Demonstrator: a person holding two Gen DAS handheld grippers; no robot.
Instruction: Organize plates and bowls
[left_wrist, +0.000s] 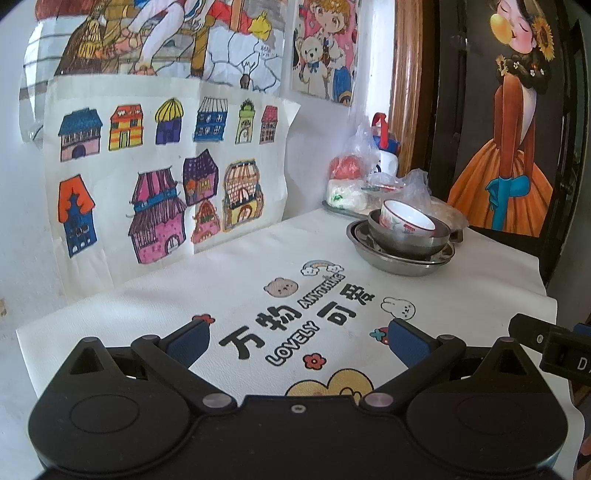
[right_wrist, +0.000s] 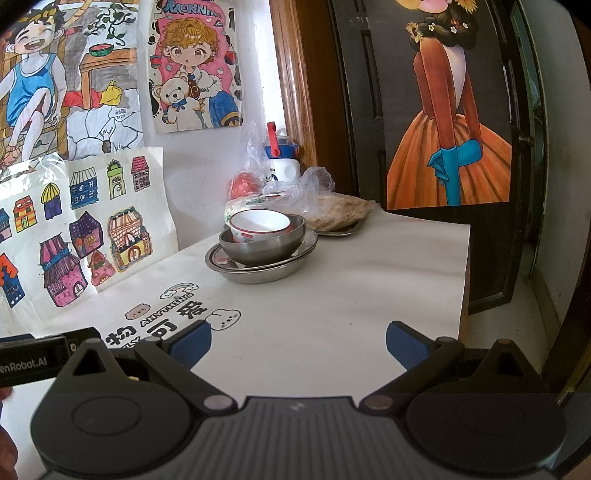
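Note:
A white ceramic bowl (left_wrist: 404, 220) (right_wrist: 260, 224) with a red pattern leans tilted inside a steel bowl (left_wrist: 408, 240) (right_wrist: 263, 247). That steel bowl rests in stacked steel plates (left_wrist: 400, 263) (right_wrist: 260, 271) on the white table mat (left_wrist: 221, 295) (right_wrist: 351, 288). My left gripper (left_wrist: 297, 341) hovers low over the mat's printed text, open and holding nothing, well short of the stack. My right gripper (right_wrist: 298, 345) is also open with nothing between its blue pads, nearer the mat's right side, with the stack ahead and to its left.
Behind the stack lie plastic bags of food (left_wrist: 351, 184) (right_wrist: 332, 205) on a tray, and a white and blue bottle (left_wrist: 384, 147) (right_wrist: 282, 158). Children's drawings (left_wrist: 155, 173) lean against the left wall. A dark door (right_wrist: 443, 110) stands past the table's right edge (right_wrist: 463, 288).

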